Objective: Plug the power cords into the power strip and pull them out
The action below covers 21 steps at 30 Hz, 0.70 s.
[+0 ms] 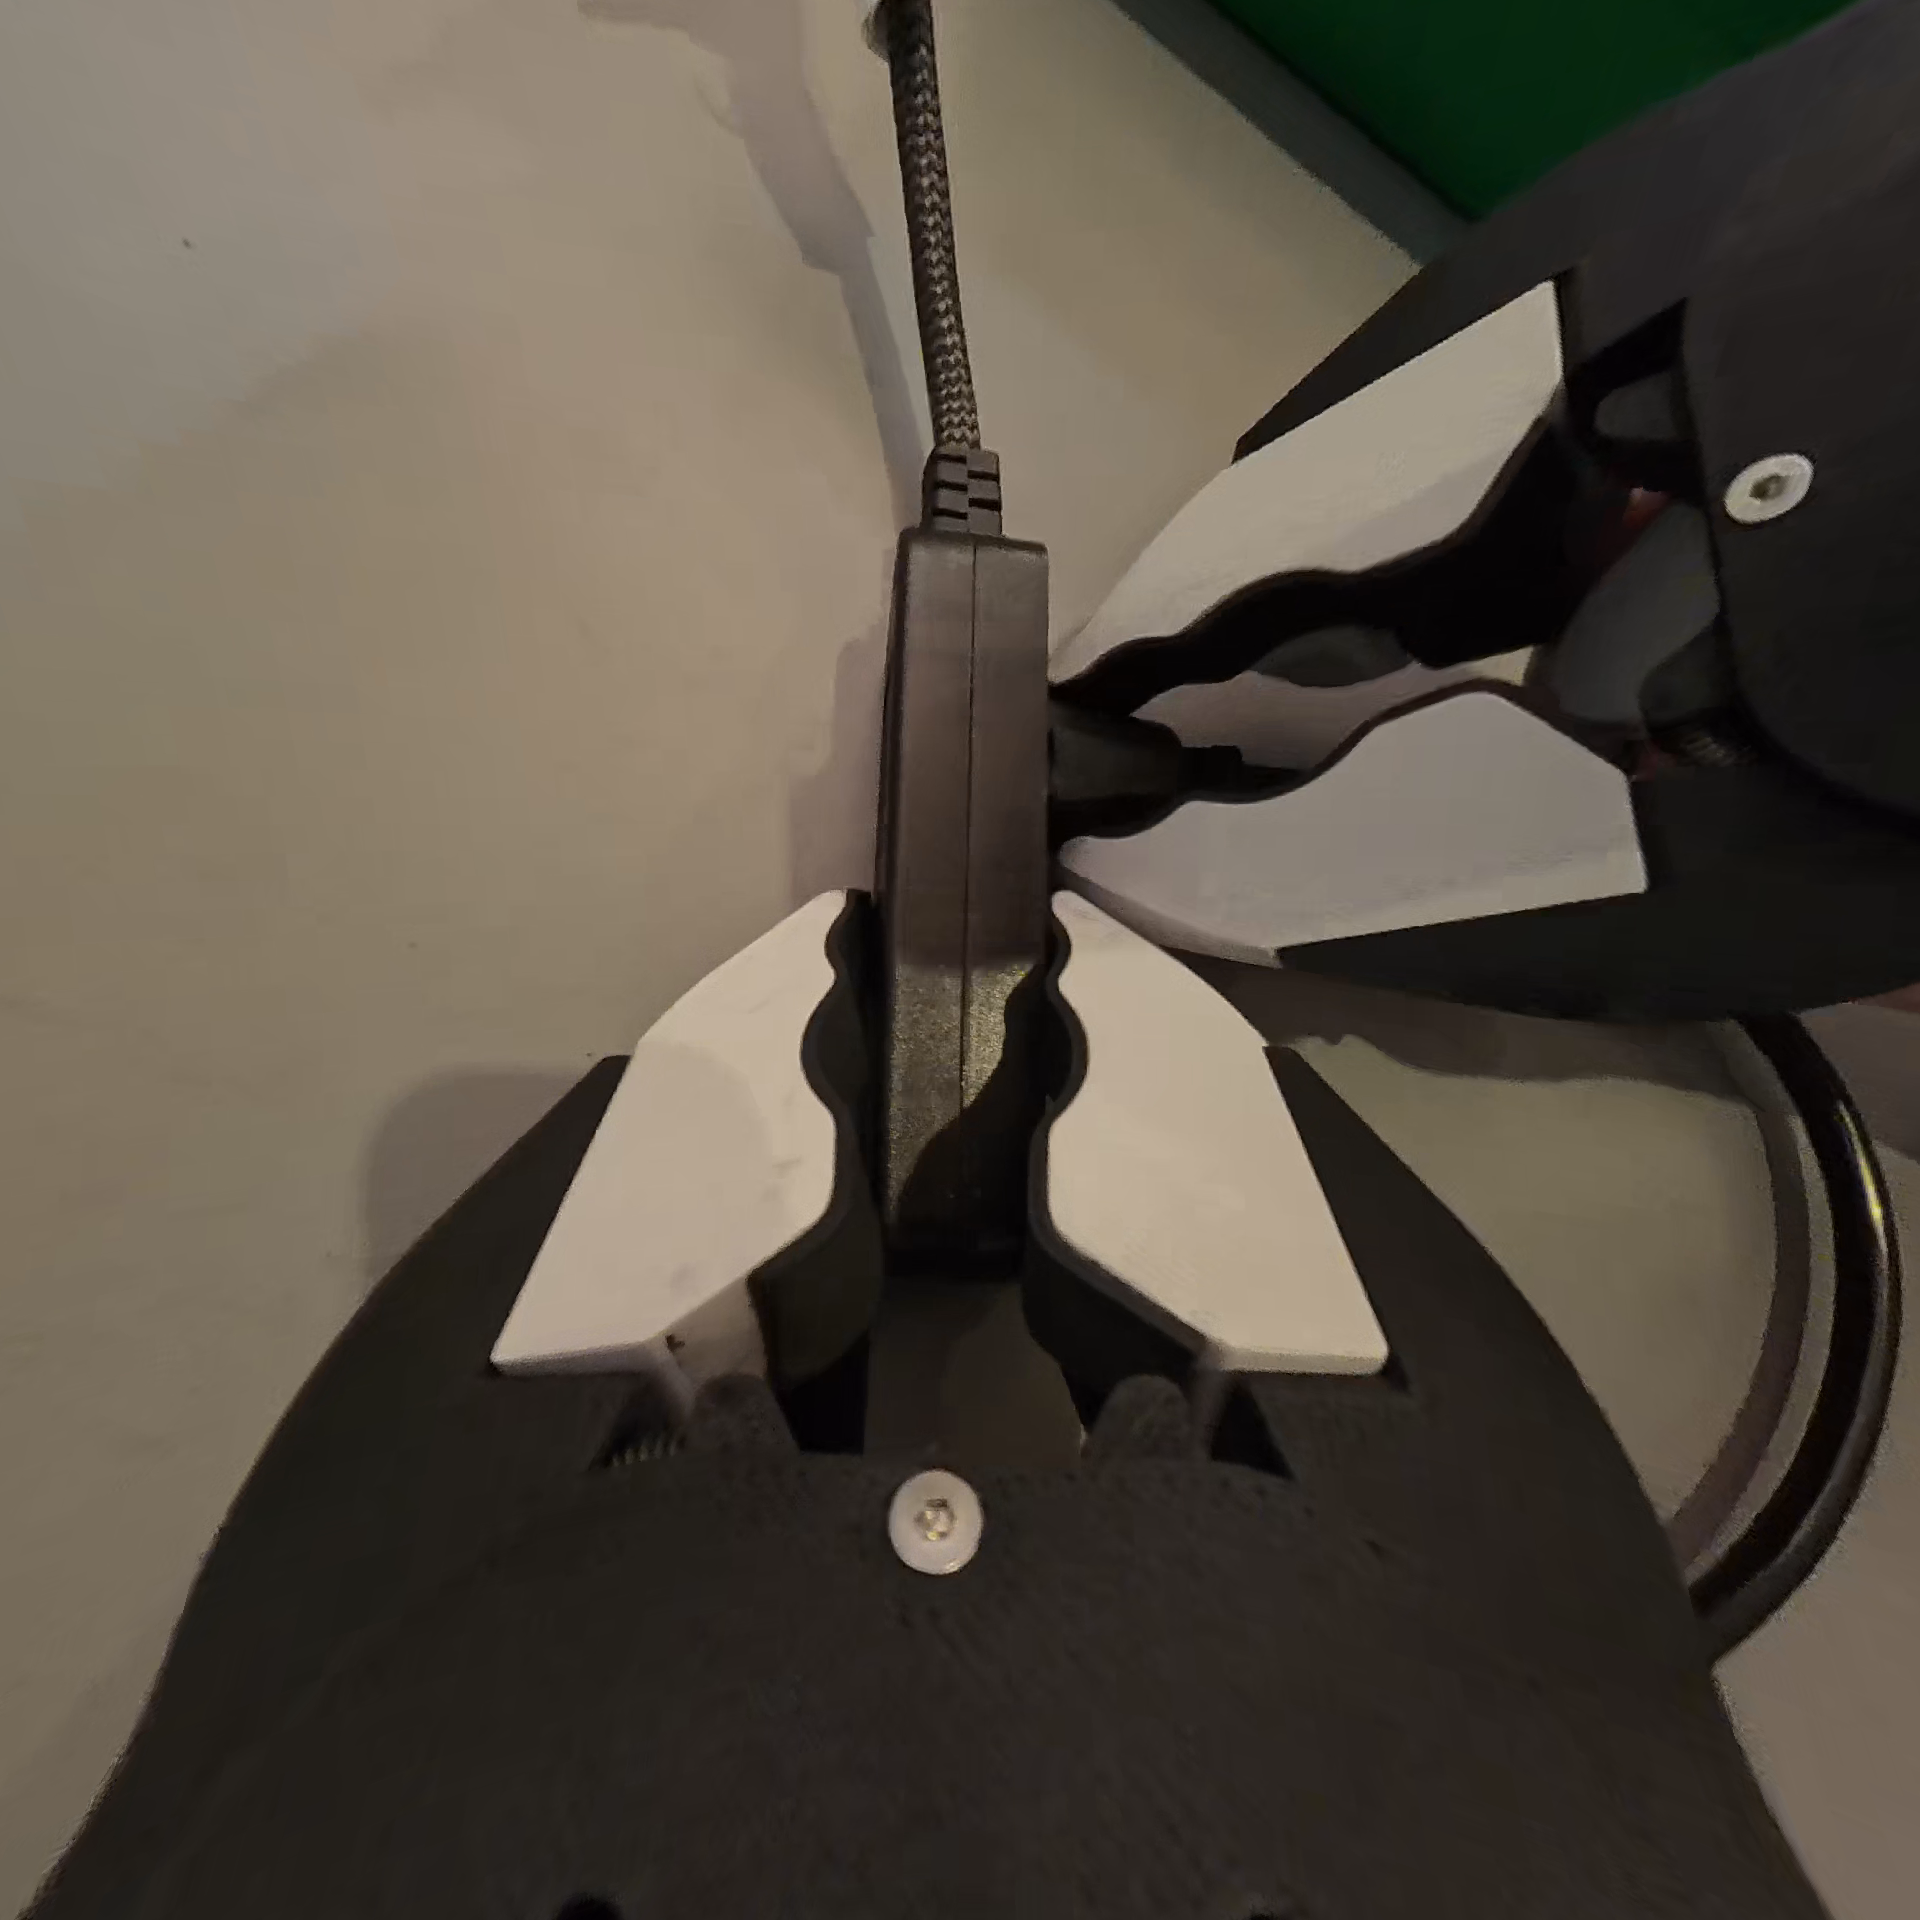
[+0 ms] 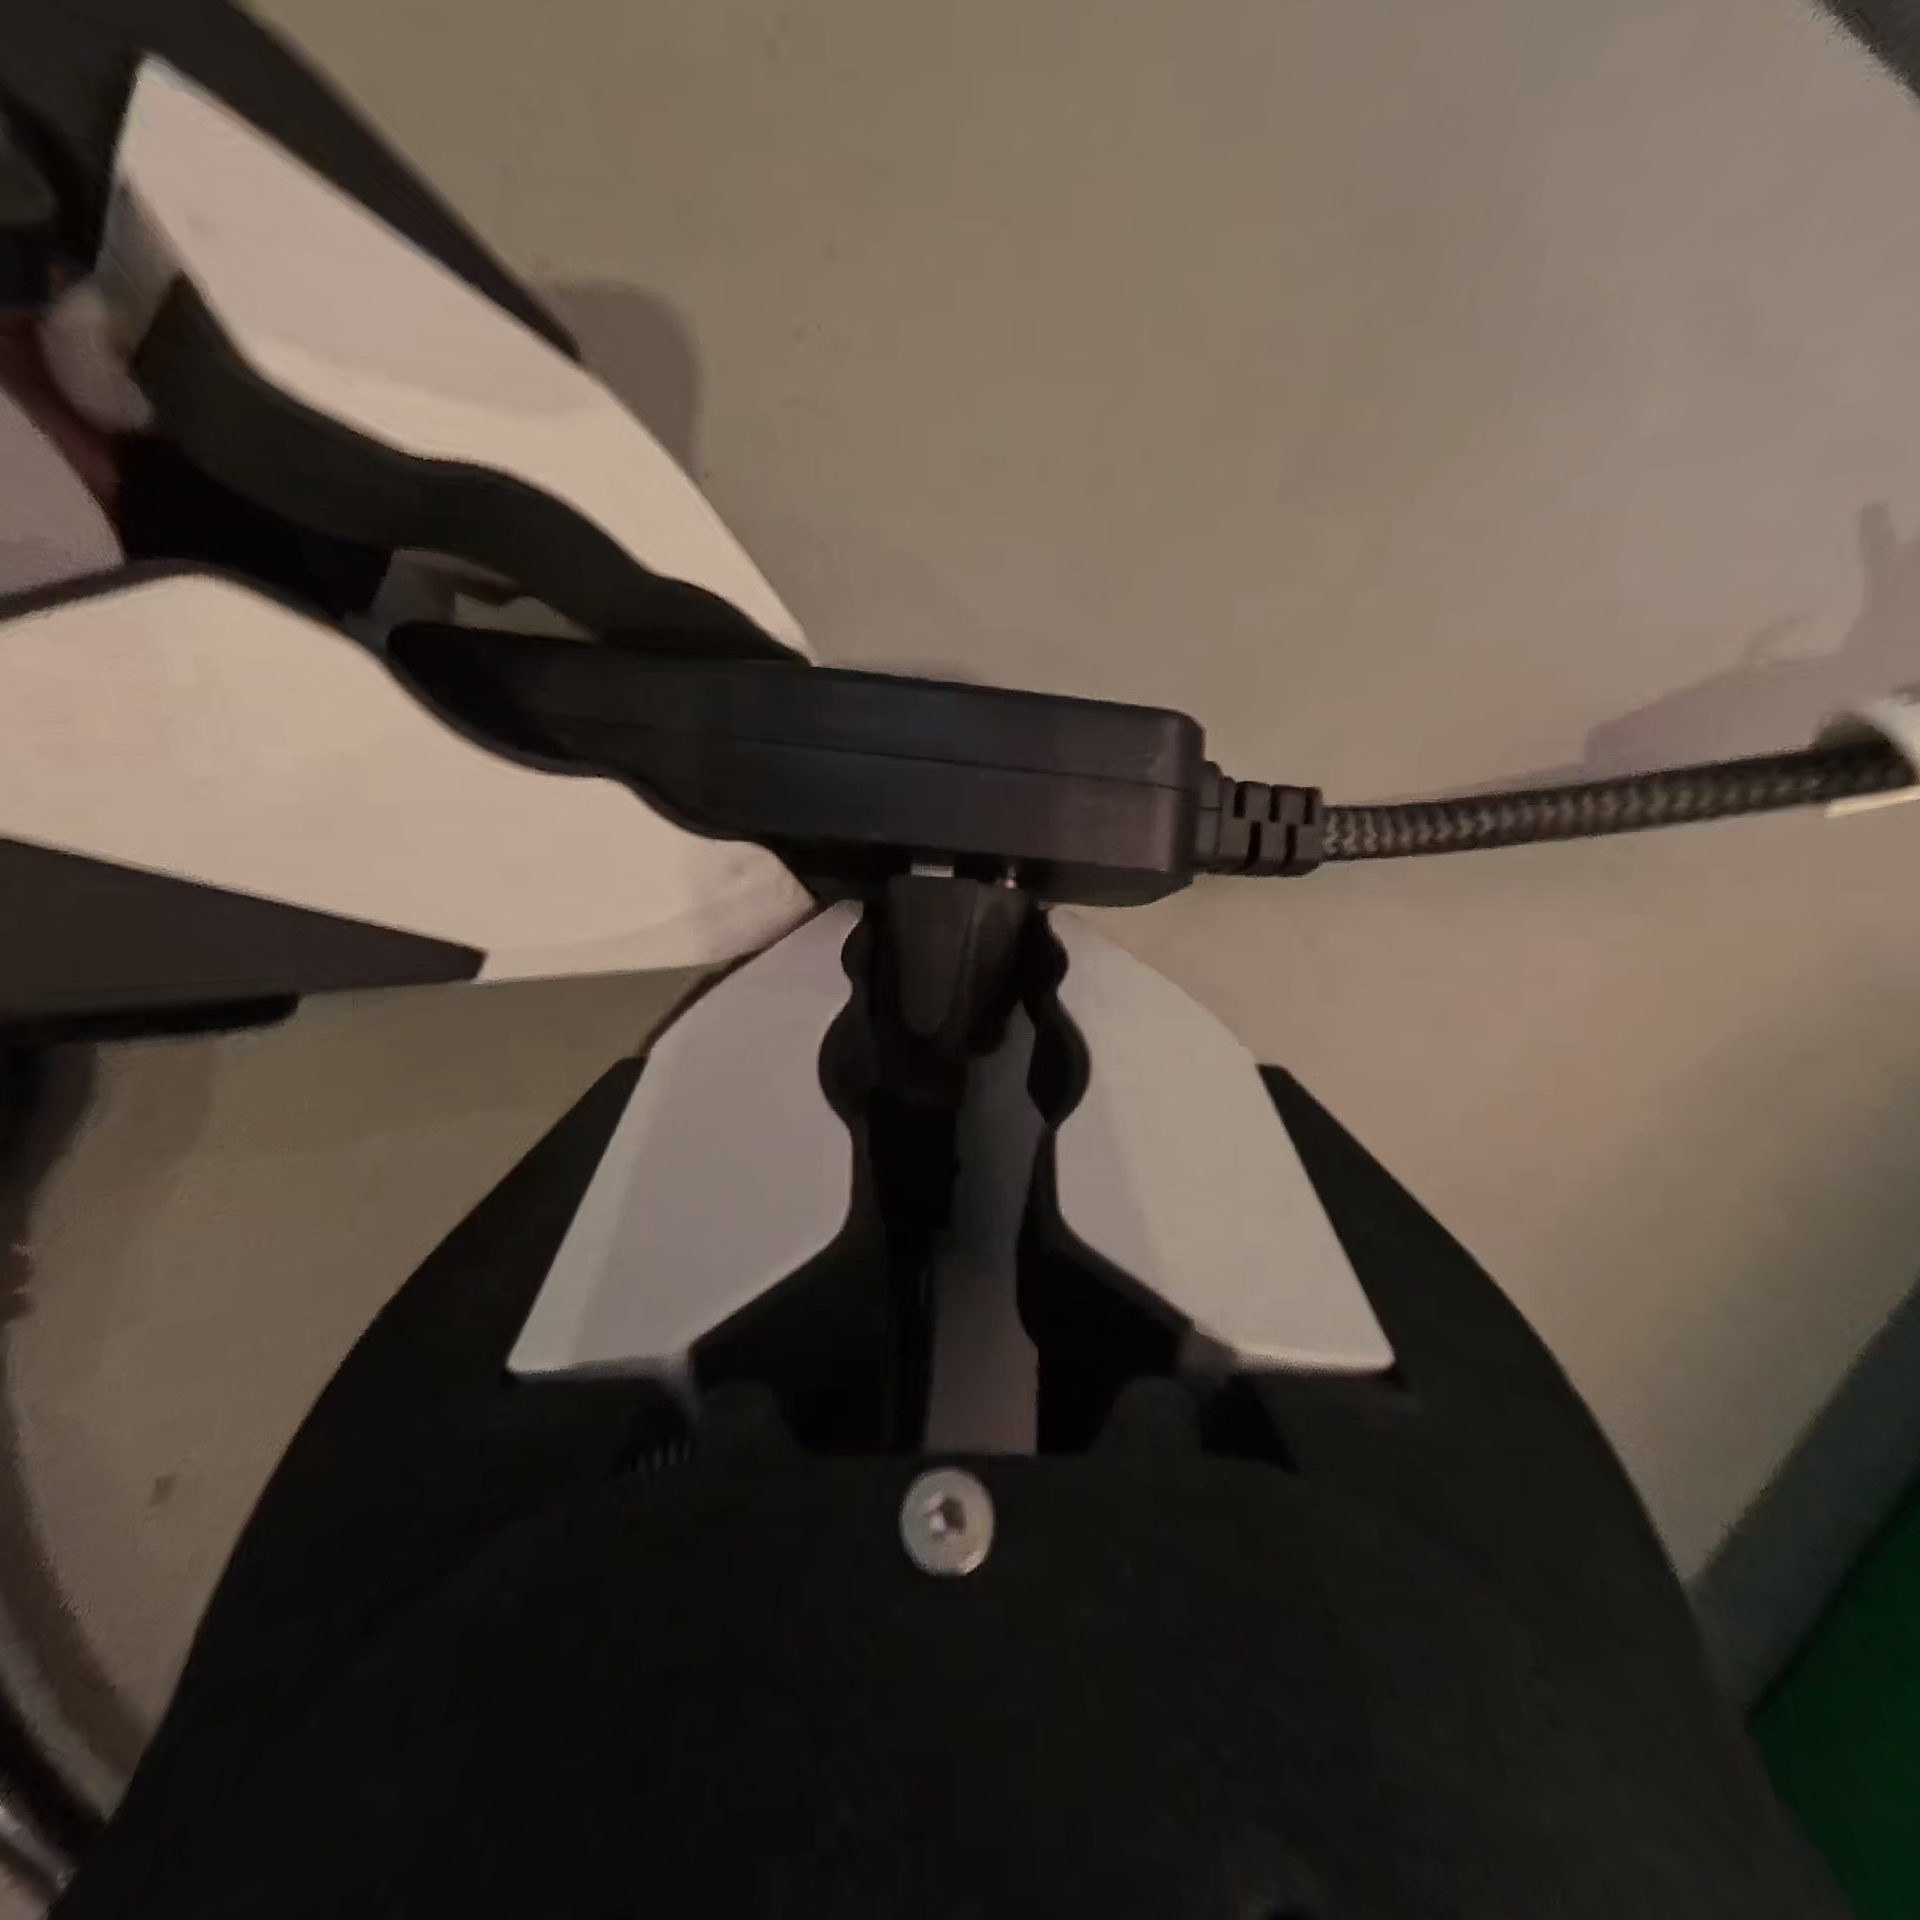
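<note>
Beige tabletop [image 1: 416, 520] fills the background, with a green strip [image 1: 1507, 94] along its far right edge in the left wrist view.

Left tongs [image 1: 951, 935] are closed on the near end of the black strip [image 1: 961, 748], which stands on edge between the white fingers [image 1: 727, 1091], its narrow side facing the camera. Its braided cable [image 1: 930, 260] runs away toward the far edge of the table.

Right tongs [image 2: 951, 940] are pinched on a black plug [image 2: 945, 966], whose front sits right at the strip's [image 2: 935, 769] face (a glint of metal prong shows in the gap, so it is not fully seated). In the left wrist view the right tongs [image 1: 1070, 769] come in from the right, with the plug [image 1: 1112, 774] touching the strip's side.

Behind them a glossy black cord [image 1: 1839, 1299] loops on the table near its right edge. In the right wrist view the left tongs [image 2: 800, 769] reach in from the left, and the cable [image 2: 1558, 805] leaves toward the right edge.
</note>
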Tool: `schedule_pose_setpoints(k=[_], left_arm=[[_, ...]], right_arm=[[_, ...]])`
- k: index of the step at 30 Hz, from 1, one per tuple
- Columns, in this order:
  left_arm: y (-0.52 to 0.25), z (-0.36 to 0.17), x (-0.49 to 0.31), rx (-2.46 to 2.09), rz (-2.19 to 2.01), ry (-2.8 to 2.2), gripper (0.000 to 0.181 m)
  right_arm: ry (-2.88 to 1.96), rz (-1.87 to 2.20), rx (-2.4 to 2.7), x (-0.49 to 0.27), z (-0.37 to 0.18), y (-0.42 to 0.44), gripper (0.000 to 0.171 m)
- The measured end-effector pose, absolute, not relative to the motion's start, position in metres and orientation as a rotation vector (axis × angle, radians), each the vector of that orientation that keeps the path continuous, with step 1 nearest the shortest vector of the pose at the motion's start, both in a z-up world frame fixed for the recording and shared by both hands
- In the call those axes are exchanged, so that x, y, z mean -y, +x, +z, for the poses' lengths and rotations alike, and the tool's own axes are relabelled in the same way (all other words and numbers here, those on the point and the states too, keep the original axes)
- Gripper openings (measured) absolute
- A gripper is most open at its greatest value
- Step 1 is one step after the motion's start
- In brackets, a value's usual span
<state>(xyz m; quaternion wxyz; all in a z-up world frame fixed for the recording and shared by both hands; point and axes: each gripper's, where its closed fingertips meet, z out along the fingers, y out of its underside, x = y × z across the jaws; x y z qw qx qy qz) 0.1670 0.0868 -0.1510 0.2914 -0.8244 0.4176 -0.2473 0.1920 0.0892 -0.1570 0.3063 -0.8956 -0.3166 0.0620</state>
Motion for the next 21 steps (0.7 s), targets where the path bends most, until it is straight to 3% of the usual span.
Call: schedule_pose_setpoints(k=[6,12,15,19,20,21], left_arm=[[0.169,-0.146,-0.080,-1.238,-0.744,-2.125,0.032],[0.166,-0.087,-0.080,-1.065,-1.267,-2.019,0.050],[0.154,-0.056,-0.094,-0.888,-1.475,-1.928,0.050],[0.150,-0.063,-0.095,-0.972,-1.481,-1.955,0.072],[0.151,-0.064,-0.089,-0.996,-1.552,-1.961,0.060],[0.152,-0.065,-0.082,-1.039,-1.617,-1.943,0.028]], right_arm=[[-2.140,0.108,1.028,-0.091,-0.148,0.192,0.029],[-1.810,-0.170,1.171,-0.093,-0.115,0.187,0.028],[-1.659,-0.239,1.313,-0.084,-0.110,0.163,0.028],[-1.466,-0.179,1.485,-0.066,-0.105,0.124,0.027],[-1.446,-0.172,1.500,-0.064,-0.104,0.120,0.027],[-1.433,-0.163,1.515,-0.064,-0.104,0.118,0.027]])
